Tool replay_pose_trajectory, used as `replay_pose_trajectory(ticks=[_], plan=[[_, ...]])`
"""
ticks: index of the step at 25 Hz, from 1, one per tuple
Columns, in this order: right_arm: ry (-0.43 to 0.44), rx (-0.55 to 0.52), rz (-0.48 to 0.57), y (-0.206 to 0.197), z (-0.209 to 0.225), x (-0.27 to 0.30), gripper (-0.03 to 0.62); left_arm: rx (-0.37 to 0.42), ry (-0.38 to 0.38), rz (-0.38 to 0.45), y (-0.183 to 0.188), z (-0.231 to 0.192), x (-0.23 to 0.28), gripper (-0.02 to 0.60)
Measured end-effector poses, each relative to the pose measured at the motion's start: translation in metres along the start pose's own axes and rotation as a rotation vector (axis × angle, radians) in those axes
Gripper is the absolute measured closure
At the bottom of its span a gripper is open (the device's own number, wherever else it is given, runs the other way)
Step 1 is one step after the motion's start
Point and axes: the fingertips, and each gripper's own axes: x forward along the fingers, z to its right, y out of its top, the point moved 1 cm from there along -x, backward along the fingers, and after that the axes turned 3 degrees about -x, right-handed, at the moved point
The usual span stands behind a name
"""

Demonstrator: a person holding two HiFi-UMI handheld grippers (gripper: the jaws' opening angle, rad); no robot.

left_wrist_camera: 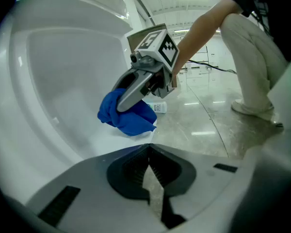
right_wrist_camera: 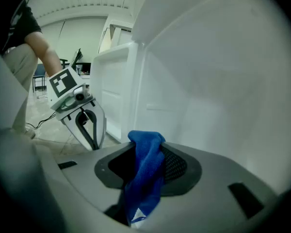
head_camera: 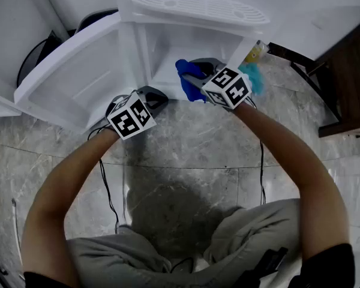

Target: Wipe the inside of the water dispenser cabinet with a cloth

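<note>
The white water dispenser's cabinet (head_camera: 162, 59) stands open, its door (head_camera: 78, 77) swung out to the left. My right gripper (head_camera: 192, 80) is shut on a blue cloth (head_camera: 187, 80) at the mouth of the cabinet. In the left gripper view the right gripper (left_wrist_camera: 120, 106) presses the blue cloth (left_wrist_camera: 128, 115) onto the cabinet's white floor. In the right gripper view the cloth (right_wrist_camera: 145, 174) hangs bunched between my jaws, facing the white inner wall (right_wrist_camera: 208, 81). My left gripper (head_camera: 161, 98) is shut and empty by the door's lower edge, also seen as the left gripper (right_wrist_camera: 93, 147).
A drip tray (head_camera: 201, 6) tops the dispenser front. A spray bottle (head_camera: 255, 56) and a teal cloth (head_camera: 253, 80) lie on the marble floor right of the cabinet. Dark wooden furniture (head_camera: 348, 71) stands at the far right. Cables trail across the floor near my knees.
</note>
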Motion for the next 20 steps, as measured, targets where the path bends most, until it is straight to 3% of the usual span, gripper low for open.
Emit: replay_pose_trajectory(ticks=[4, 8, 12, 15, 20], plan=[[-0.034, -0.063, 0.003, 0.015, 0.021, 0.028, 0.48, -0.024, 0.015, -0.014, -0.017, -0.011, 0.002, 0.575], [-0.078, -0.05, -0.061, 0.007, 0.031, 0.062, 0.48, -0.055, 0.03, -0.003, -0.023, -0.021, 0.002, 0.574], [-0.051, -0.224, -0.184, -0.007, 0.021, 0.104, 0.48, -0.096, 0.041, 0.012, -0.032, -0.027, -0.006, 0.574], [-0.076, -0.286, -0.276, -0.014, 0.027, 0.132, 0.48, -0.127, 0.044, -0.004, -0.051, -0.026, -0.015, 0.574], [-0.146, -0.258, -0.345, -0.018, 0.055, 0.159, 0.48, -0.185, 0.058, -0.057, -0.089, -0.024, -0.032, 0.574]])
